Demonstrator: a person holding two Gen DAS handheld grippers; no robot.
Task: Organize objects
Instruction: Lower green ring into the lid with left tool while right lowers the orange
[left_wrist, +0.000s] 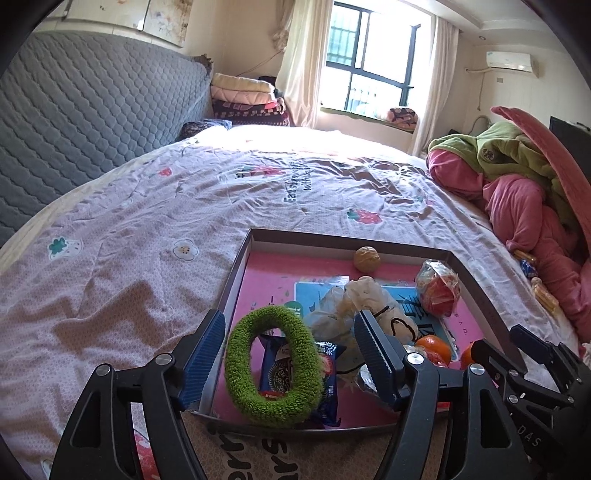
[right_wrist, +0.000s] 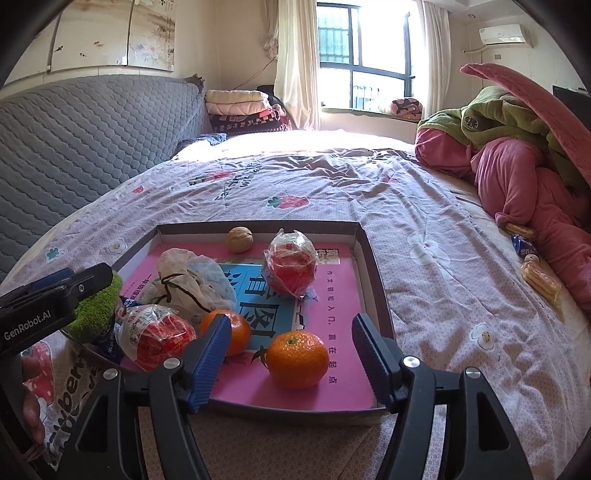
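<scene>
Over the near left corner of the shallow box (left_wrist: 236, 273), seen from the left wrist, the left gripper (left_wrist: 290, 350) stands with jaws released and spread wide. A green fuzzy ring (left_wrist: 273, 363) sits between the fingers without either pad pressing it, tilted up against a blue snack packet (left_wrist: 291, 373) inside the box. Deeper in the box lie a crumpled plastic bag (left_wrist: 354, 299), a walnut (left_wrist: 366, 259) and a wrapped red fruit (left_wrist: 439, 291).

From the right wrist, the right gripper (right_wrist: 291, 354) hangs over the box's near edge, jaws apart. One orange (right_wrist: 297, 358) rests on the box floor between the fingers, untouched; another orange (right_wrist: 236, 332) lies just behind the left finger, beside a second wrapped red fruit (right_wrist: 159, 336).
</scene>
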